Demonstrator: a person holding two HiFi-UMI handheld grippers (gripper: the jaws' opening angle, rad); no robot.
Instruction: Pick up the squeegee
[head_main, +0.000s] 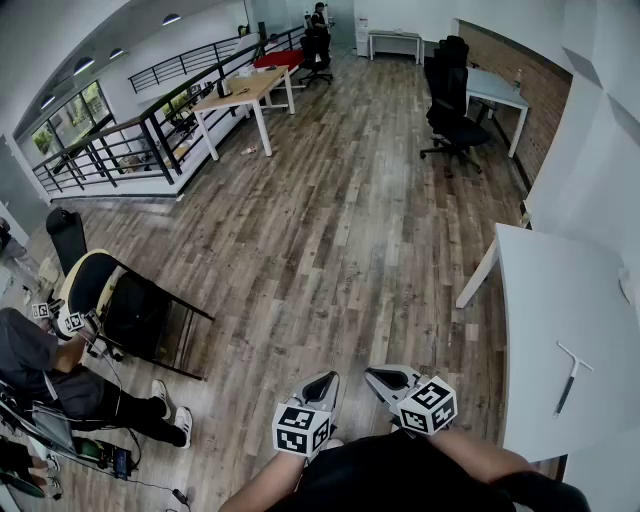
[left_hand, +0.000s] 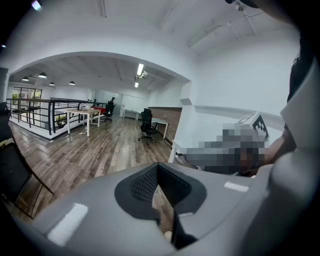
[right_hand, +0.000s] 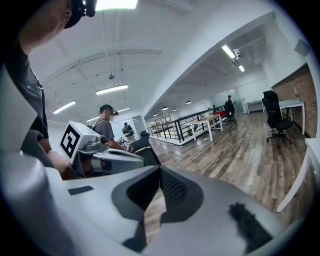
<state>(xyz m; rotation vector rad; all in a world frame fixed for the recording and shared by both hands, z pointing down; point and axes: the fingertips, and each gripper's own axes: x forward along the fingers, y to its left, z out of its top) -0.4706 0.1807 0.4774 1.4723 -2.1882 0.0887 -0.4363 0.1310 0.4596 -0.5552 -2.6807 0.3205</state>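
Note:
The squeegee (head_main: 570, 378), white with a dark handle and a T-shaped head, lies flat on the white table (head_main: 560, 290) at the right of the head view. It shows in neither gripper view. Both grippers are held close to my body over the wooden floor, well left of the table. My left gripper (head_main: 325, 384) (left_hand: 157, 167) is shut with nothing in it. My right gripper (head_main: 377, 377) (right_hand: 160, 170) is also shut and empty, just to the right of the left one. Their tips point forward and slightly down.
Black office chairs (head_main: 455, 110) and a grey desk (head_main: 495, 88) stand far ahead on the right. A wooden table (head_main: 245, 92) and black railing (head_main: 150, 140) are at the back left. A seated person (head_main: 45, 375) and a black folding chair (head_main: 135, 315) are at the near left.

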